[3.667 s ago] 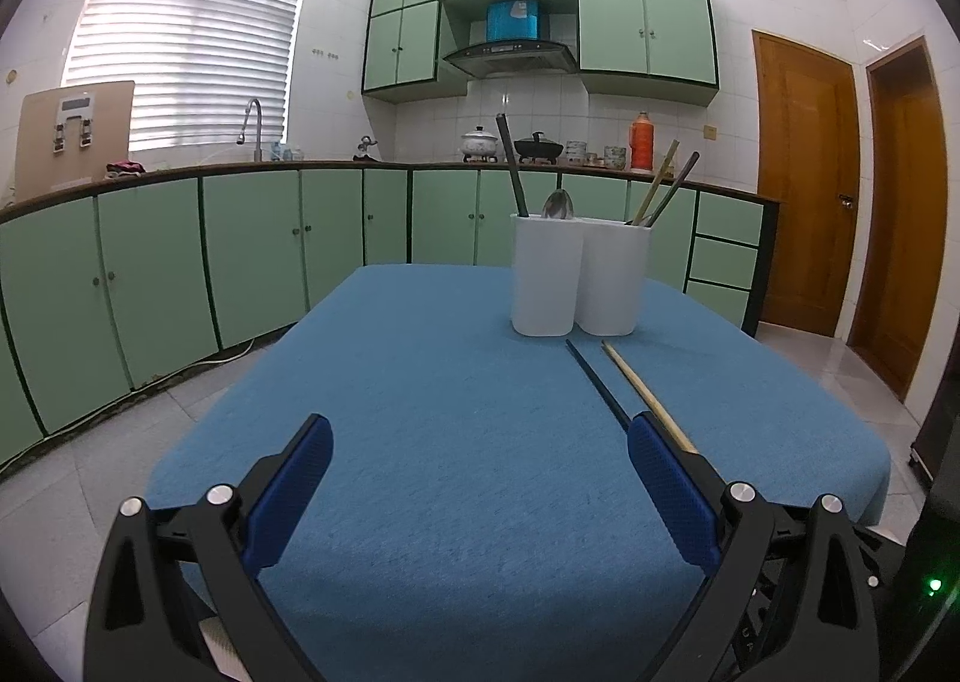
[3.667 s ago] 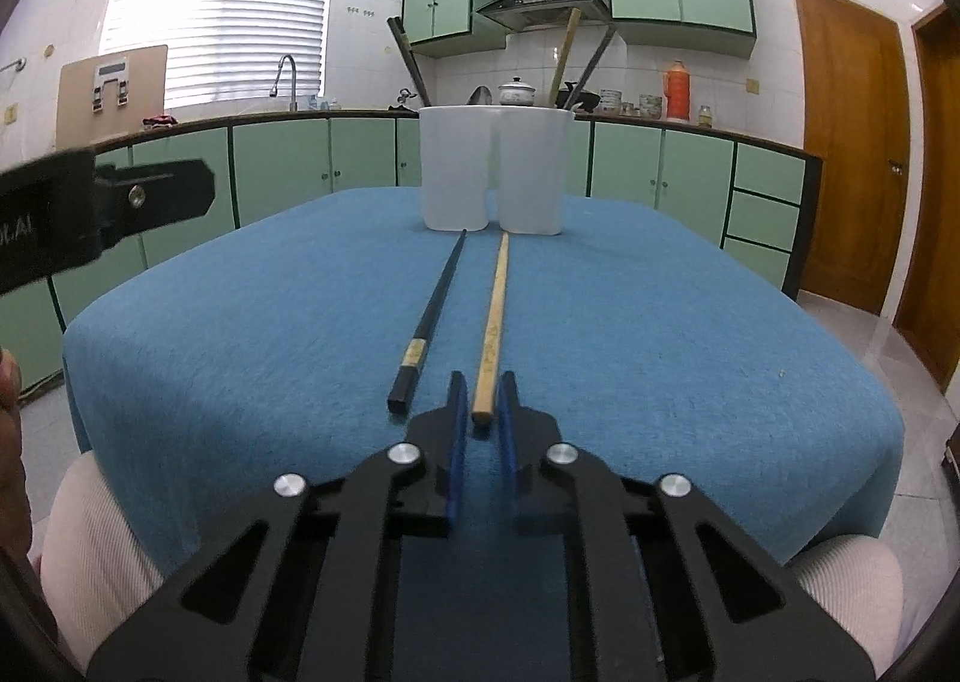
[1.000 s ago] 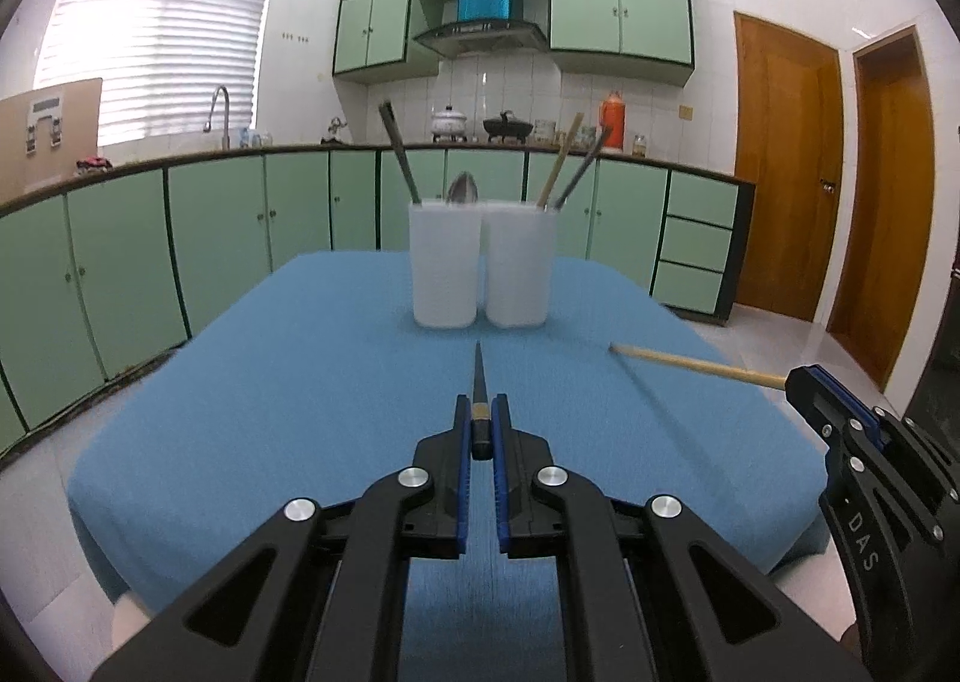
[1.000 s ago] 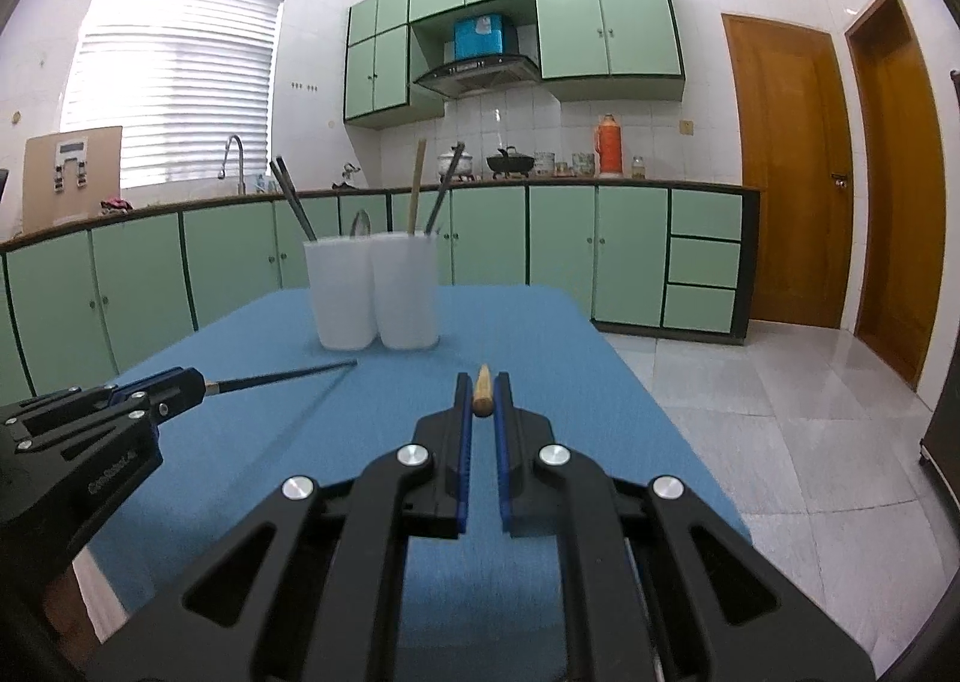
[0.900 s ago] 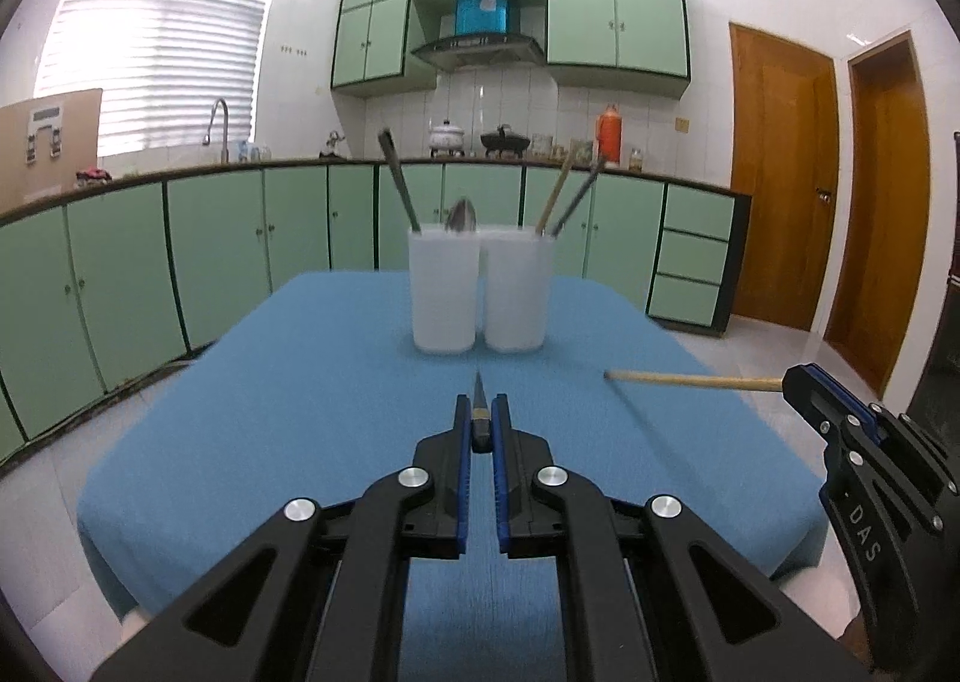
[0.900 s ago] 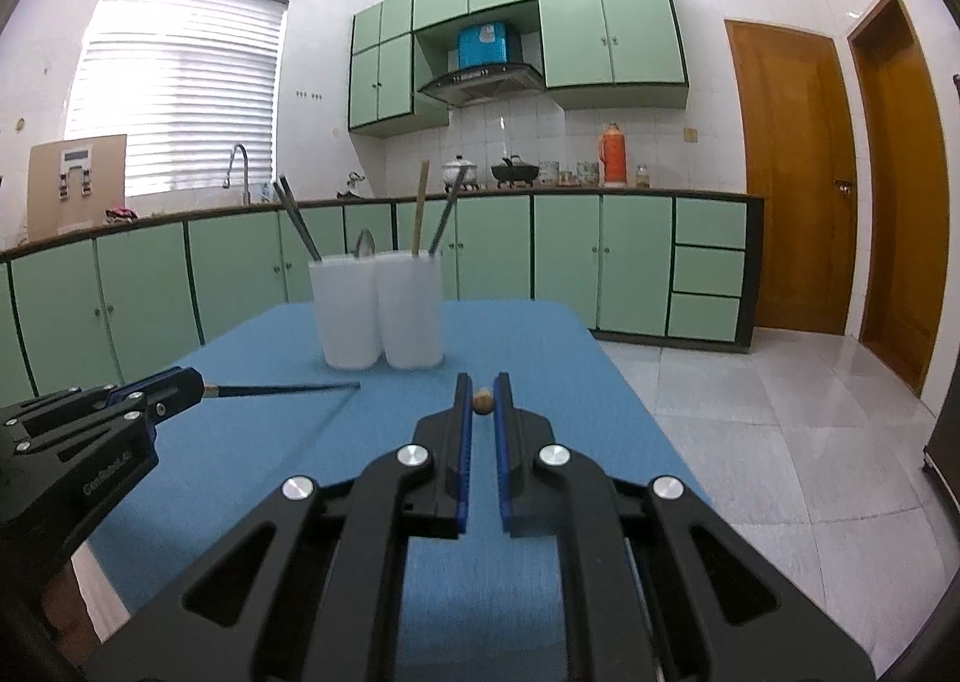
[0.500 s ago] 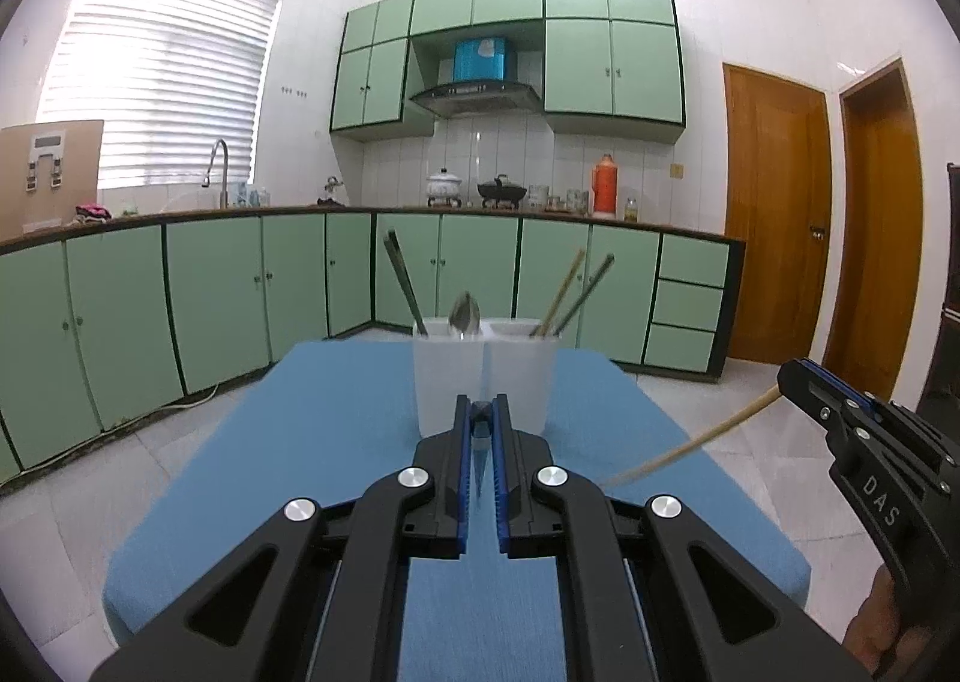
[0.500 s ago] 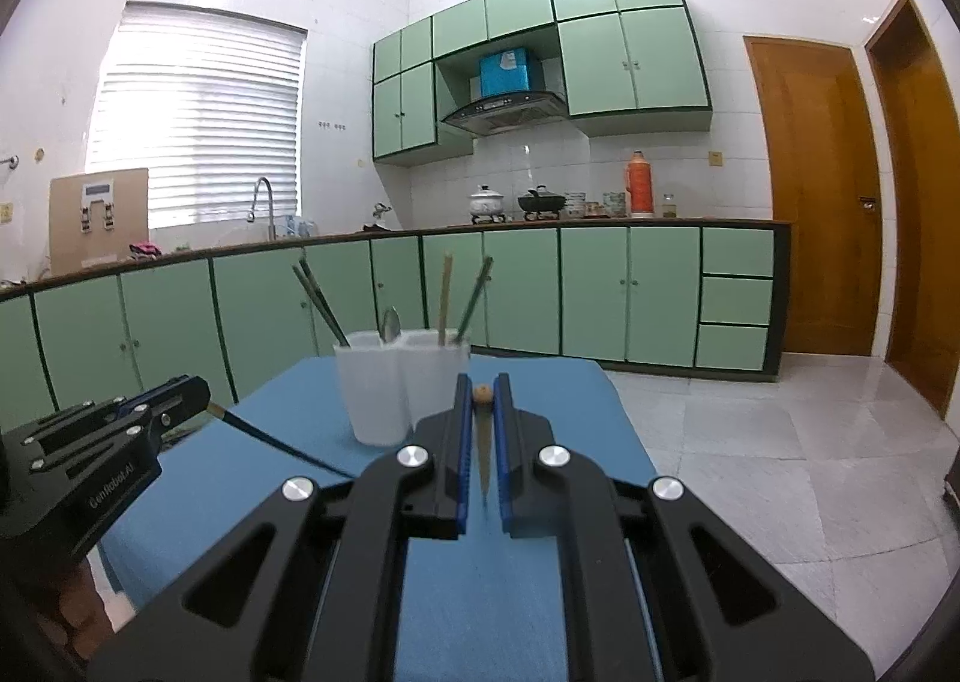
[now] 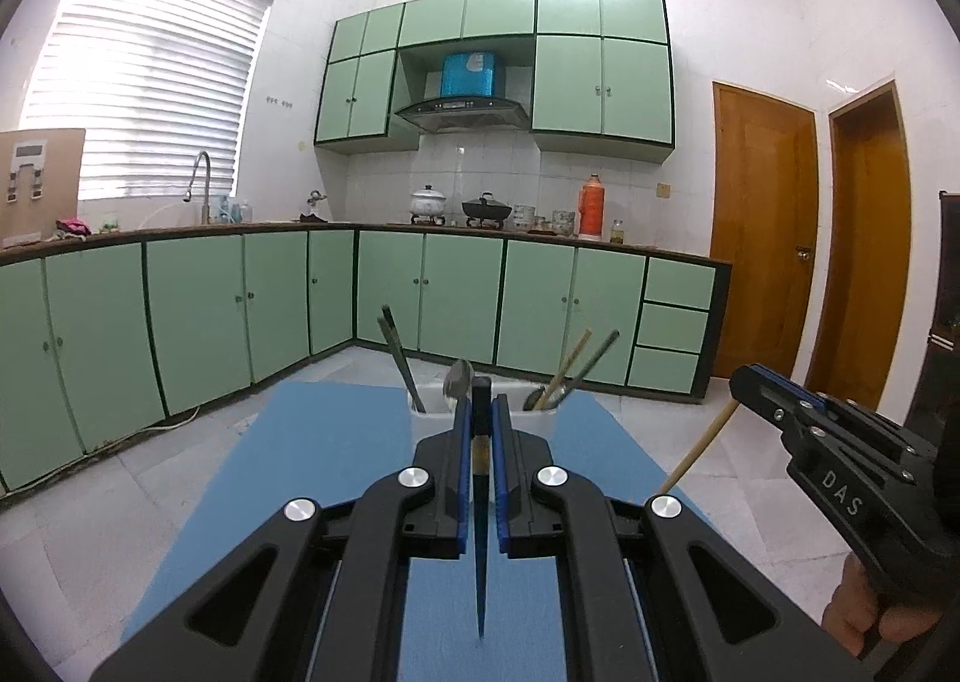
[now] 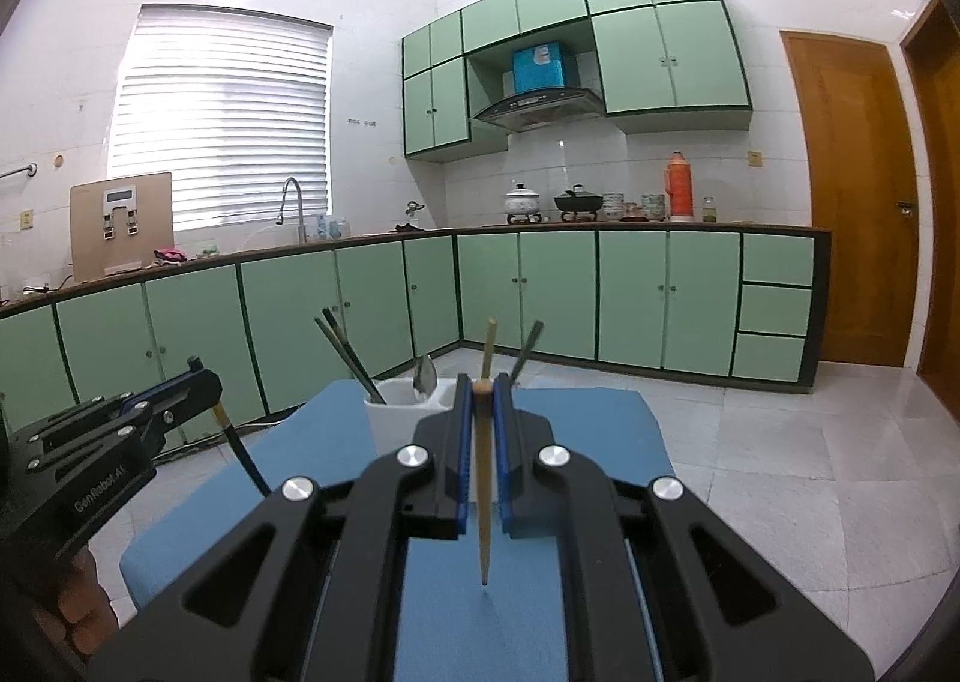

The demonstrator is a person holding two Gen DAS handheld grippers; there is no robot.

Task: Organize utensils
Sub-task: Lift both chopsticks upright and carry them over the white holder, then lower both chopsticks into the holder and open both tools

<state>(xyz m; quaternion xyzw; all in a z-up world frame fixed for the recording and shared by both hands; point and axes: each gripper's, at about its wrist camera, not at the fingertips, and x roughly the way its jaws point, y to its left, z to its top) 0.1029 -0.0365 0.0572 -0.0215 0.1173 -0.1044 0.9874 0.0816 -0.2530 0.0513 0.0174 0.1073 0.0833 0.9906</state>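
My left gripper [image 9: 479, 409] is shut on a black chopstick [image 9: 480, 550], which hangs tip down over the blue table [image 9: 288, 490]. My right gripper [image 10: 480, 391] is shut on a light wooden chopstick [image 10: 483, 508], also pointing tip down. Both are held high, short of the two white utensil cups [image 10: 399, 412]. The cups hold dark chopsticks [image 10: 345, 355], a spoon [image 10: 425, 373] and a wooden chopstick [image 10: 489, 346]. In the left wrist view the cups [image 9: 429, 404] are mostly hidden behind my fingers. The right gripper also shows in the left wrist view [image 9: 750, 385], and the left gripper in the right wrist view [image 10: 207, 382].
The blue cloth table ends just behind the cups [image 10: 648, 418]. Green kitchen cabinets [image 9: 240, 310] run along the back and left walls. Tiled floor [image 10: 810, 442] lies to the right. Wooden doors [image 9: 762, 238] stand at the far right.
Both grippers have risen and tipped, so each chopstick went from lying level to hanging tip down. The cups now sit lower in both views.
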